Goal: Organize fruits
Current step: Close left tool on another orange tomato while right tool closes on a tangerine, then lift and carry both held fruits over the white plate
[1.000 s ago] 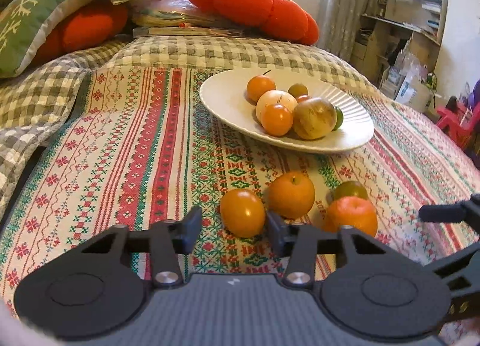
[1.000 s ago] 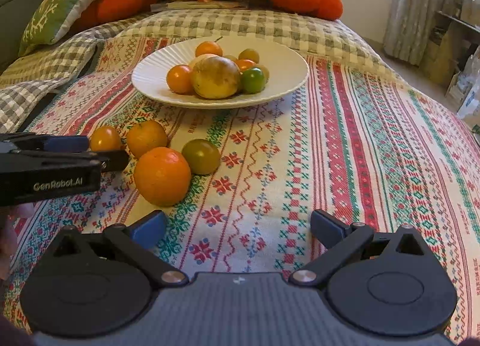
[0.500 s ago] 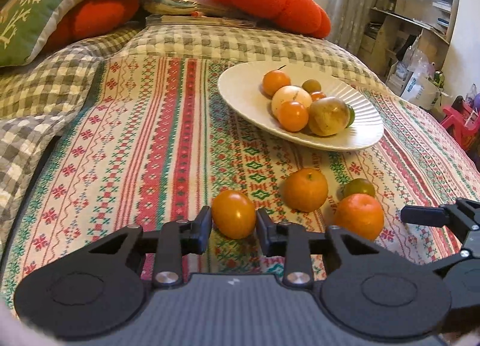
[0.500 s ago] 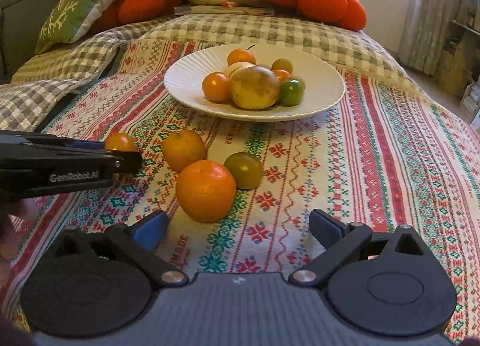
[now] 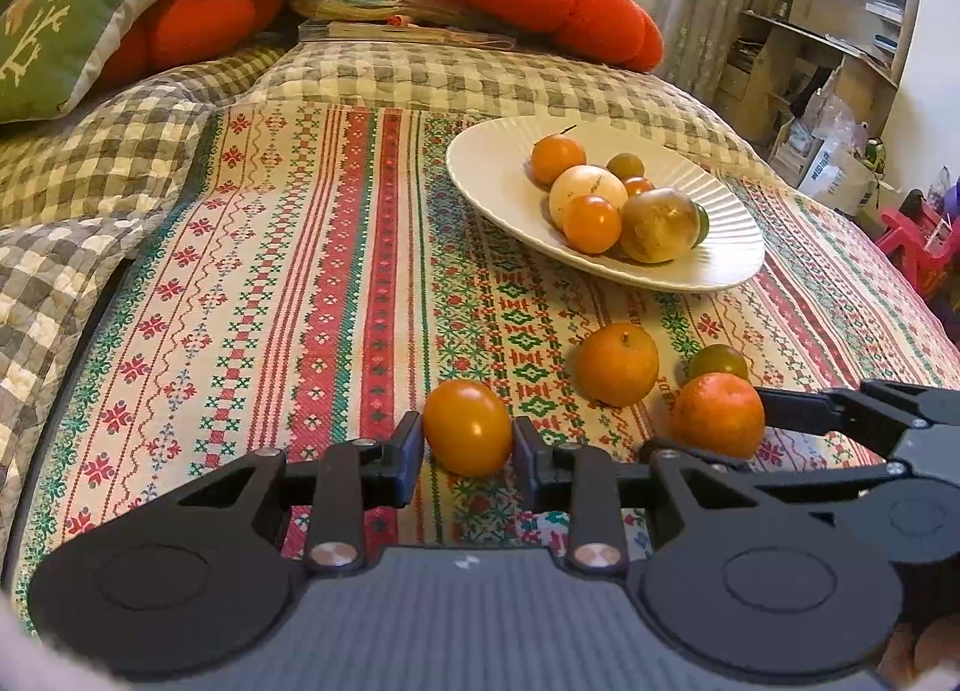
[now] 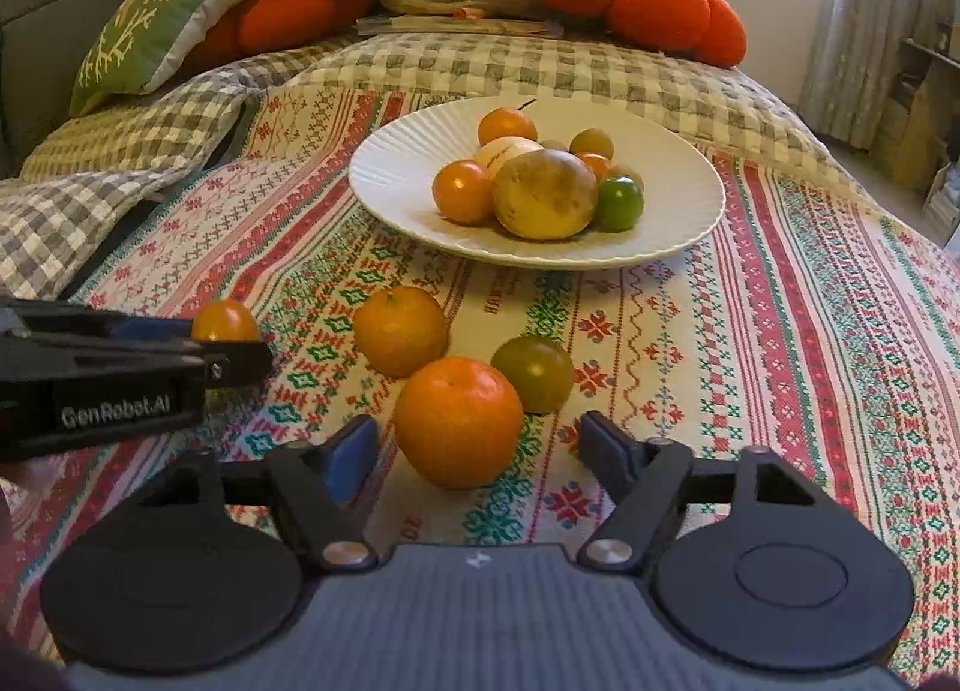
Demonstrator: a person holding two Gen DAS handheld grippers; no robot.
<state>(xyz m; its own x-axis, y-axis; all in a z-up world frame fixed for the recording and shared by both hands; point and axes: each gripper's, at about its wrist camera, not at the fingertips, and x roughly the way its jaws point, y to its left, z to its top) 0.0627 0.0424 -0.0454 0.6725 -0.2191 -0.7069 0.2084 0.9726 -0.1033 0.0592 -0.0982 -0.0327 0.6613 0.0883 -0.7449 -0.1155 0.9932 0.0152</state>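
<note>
From the left wrist camera, I have my left gripper [image 5: 467,448] closed narrowly on a small orange tomato [image 5: 468,434], both pads pressed against its sides, low over the near part of the embroidered cloth [image 5: 336,283]. Just to the right of it a tangerine [image 5: 618,364] sits on the cloth, and farther right a larger orange [image 5: 717,415] lies with a greenish tomato [image 5: 718,361] just behind it. My right gripper [image 5: 714,439] comes in from the right edge of the picture, one finger behind the orange and one in front. Toward the far right part of the cloth stands the white plate [image 5: 498,169], carrying a heap of fruit: orange tomatoes, a pale round one, a big yellow-brown one and some small green ones.

From the right wrist camera, my right gripper [image 6: 474,448] has its jaws about half wide and closing, with the orange [image 6: 457,421] between them; neither pad touches it. The greenish tomato [image 6: 533,373] lies just behind the orange to the right, the tangerine [image 6: 401,331] behind to the left. At the left edge my left gripper [image 6: 234,358] reaches in sideways, the small orange tomato [image 6: 223,321] showing above its finger. The plate [image 6: 390,175] sits beyond, mid-cloth, its fruit bunched toward the centre.
</note>
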